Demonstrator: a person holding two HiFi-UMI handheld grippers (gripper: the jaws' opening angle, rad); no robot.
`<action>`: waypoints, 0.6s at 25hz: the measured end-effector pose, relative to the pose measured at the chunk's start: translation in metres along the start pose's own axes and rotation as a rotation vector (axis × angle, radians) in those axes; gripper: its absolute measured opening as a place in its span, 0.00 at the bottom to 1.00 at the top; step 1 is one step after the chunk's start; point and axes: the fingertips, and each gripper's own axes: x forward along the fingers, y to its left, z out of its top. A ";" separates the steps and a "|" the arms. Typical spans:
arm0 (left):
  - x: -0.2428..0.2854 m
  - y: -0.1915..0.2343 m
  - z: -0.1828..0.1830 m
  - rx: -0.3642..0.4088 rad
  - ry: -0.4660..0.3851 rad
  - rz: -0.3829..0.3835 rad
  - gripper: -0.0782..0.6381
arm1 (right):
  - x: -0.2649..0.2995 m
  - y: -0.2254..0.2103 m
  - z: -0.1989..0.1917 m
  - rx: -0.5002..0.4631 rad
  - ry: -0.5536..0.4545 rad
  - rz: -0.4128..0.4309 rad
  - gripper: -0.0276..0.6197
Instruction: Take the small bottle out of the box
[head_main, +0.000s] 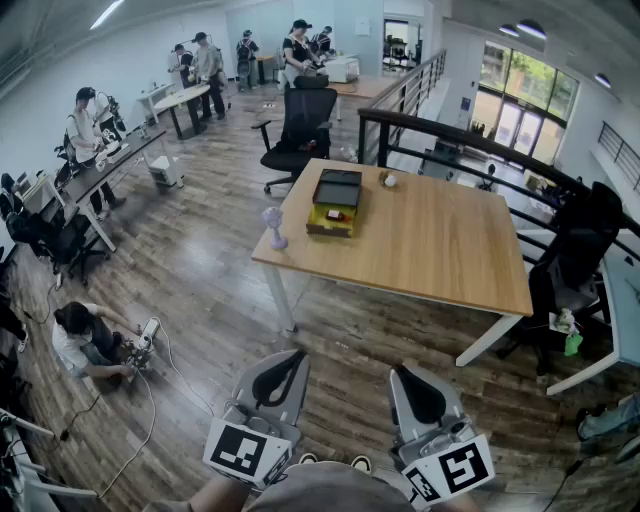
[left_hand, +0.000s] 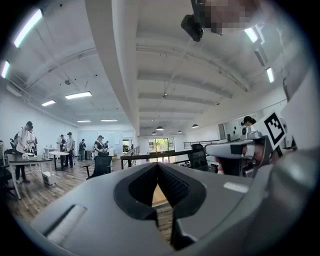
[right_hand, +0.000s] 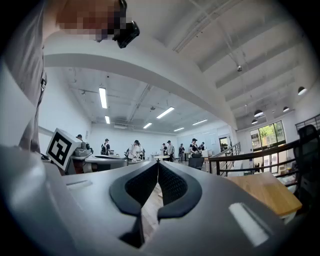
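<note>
The box (head_main: 335, 203), yellow with a dark open top, sits on the far left part of the wooden table (head_main: 440, 250). No small bottle shows in it from here. Both grippers hang low near my body, well short of the table. My left gripper (head_main: 288, 360) is shut with nothing between its jaws, and its own view shows the tips (left_hand: 158, 165) meeting. My right gripper (head_main: 402, 374) is shut and empty too, with its tips (right_hand: 158, 163) touching. Both gripper views point across the room at about table height.
A pale purple object (head_main: 274, 228) stands at the table's left corner, and a small round item (head_main: 389, 180) lies behind the box. Black office chairs (head_main: 300, 125) (head_main: 575, 262) flank the table. A railing (head_main: 450, 140) runs behind. A person (head_main: 85, 340) sits on the floor at left.
</note>
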 end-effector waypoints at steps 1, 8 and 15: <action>0.001 -0.002 -0.001 -0.002 0.006 0.002 0.11 | -0.002 -0.004 -0.001 0.009 0.001 -0.001 0.06; 0.011 -0.025 0.000 0.003 0.018 0.021 0.11 | -0.019 -0.022 -0.007 0.008 0.025 0.019 0.06; 0.012 -0.054 -0.004 -0.036 0.036 0.059 0.11 | -0.042 -0.029 -0.012 -0.004 0.027 0.091 0.06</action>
